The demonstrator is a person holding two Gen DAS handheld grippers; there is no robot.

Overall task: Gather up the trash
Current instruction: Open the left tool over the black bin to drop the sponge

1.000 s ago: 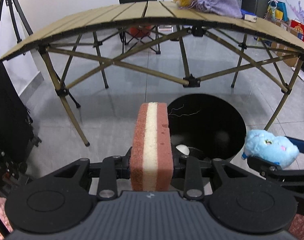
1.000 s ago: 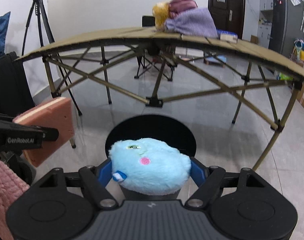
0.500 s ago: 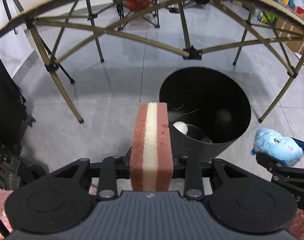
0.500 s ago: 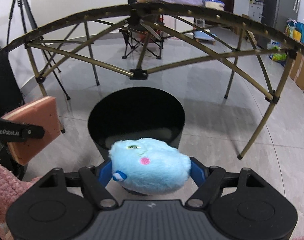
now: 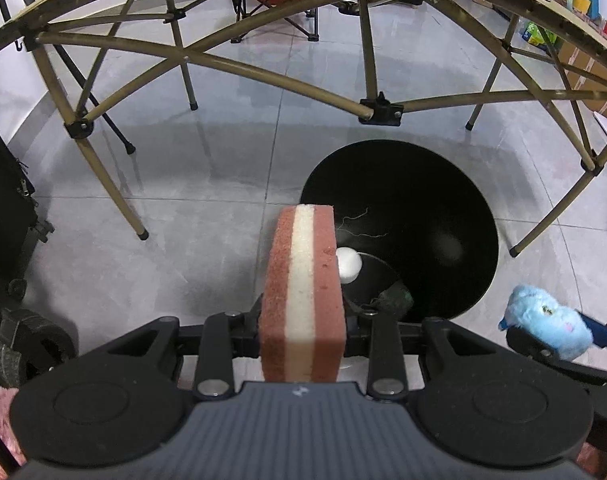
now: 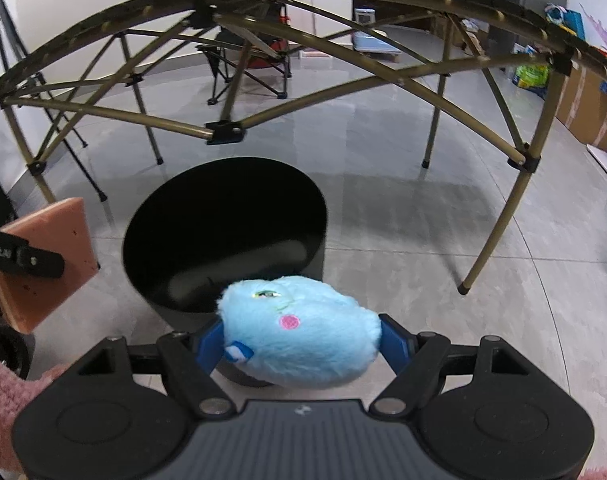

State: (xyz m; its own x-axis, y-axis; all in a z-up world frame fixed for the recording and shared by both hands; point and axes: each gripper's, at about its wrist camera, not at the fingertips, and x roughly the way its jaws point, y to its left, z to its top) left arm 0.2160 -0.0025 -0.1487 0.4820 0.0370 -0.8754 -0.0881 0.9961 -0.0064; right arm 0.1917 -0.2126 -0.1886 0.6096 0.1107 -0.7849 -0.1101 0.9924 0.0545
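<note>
A: Sponge check. Left gripper (image 5: 303, 320) has its fingers clamped on the pink rectangular sponge with a white middle layer (image 5: 303, 300), held on edge, upright; the black finger (image 6: 23, 258) crosses the sponge's flat pink face in the right wrist view.

B: Noted. Right gripper (image 6: 301, 340): blue-padded fingers (image 6: 209, 344) pressed on either side of the fluffy light-blue plush toy with a pink cheek spot (image 6: 299, 330); the plush bulges past both pads.

A: Round black trash bin (image 5: 443, 208) stands on the grey tiled floor (image 5: 183, 220), near the tan folding bench frame (image 5: 223, 68). Sponge sits just left of the bin's rim (not over the opening, as far as the left view shows).

B: Plush hangs at the near rim of the bin in the right view; whether it clears the rim, cannot tell.

A: Bin contents: small white ball (image 5: 348, 266), something dark green beside it (image 5: 397, 298).
</note>
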